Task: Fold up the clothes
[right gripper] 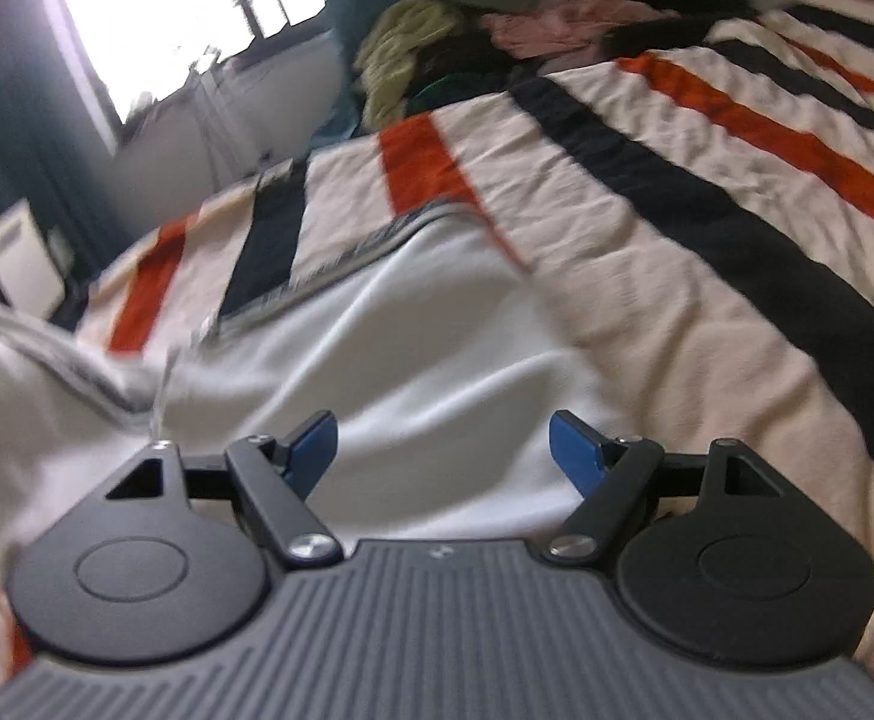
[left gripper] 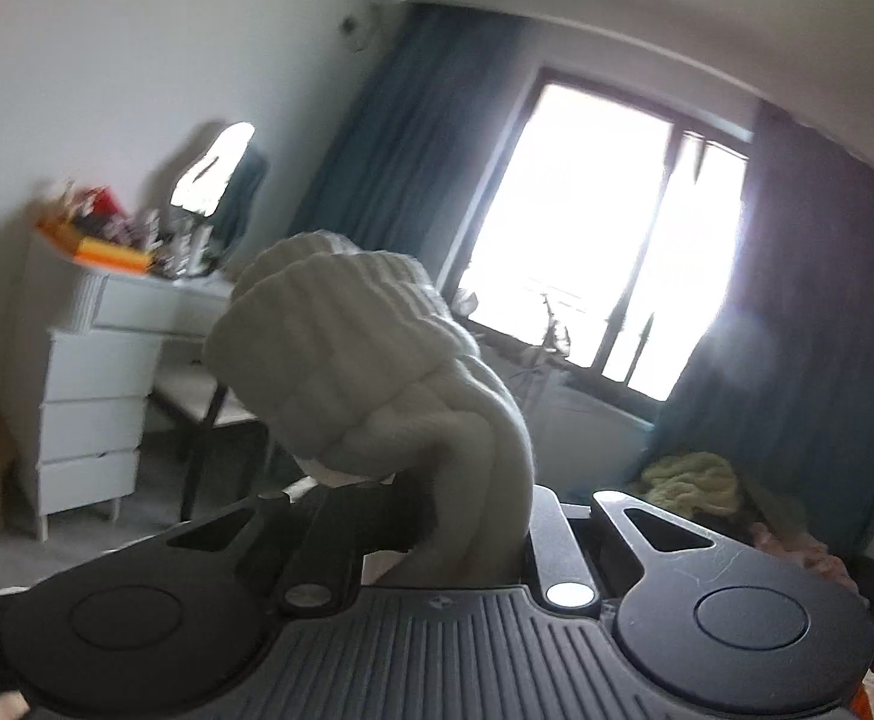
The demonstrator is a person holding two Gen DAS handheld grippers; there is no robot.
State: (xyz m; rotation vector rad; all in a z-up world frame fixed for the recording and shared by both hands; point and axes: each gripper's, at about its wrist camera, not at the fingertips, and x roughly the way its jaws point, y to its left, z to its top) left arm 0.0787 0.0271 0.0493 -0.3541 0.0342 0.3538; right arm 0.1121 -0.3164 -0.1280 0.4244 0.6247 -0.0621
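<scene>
The left gripper (left gripper: 466,516) is pinching a bunched white knit garment (left gripper: 353,360) between its jaws, lifting it high so that its ribbed cuff or hem is flopping over the top, with the window (left gripper: 592,228) glowing behind it. That bundle is looking anything but folded: it is crumpled into a thick roll and is hanging in the air, well apart from any surface in this view.

Over on the right, the right gripper (right gripper: 442,450) is hovering with its blue-padded jaws spread wide and holding nothing. It is pointing down at a white cloth (right gripper: 425,330) that is lying on the striped blanket (right gripper: 706,228), and one edge of that cloth is reaching toward the blanket's near orange stripe. Whether this cloth is part of the same garment, I cannot tell.

Beyond the blanket's far edge, a heap of clothes (right gripper: 413,54), yellowish, pink and dark, is waiting untouched. So the job is looking early: no neat fold is showing anywhere, the held piece is needing to be spread flat first, and the heap is remaining to be worked through.
</scene>
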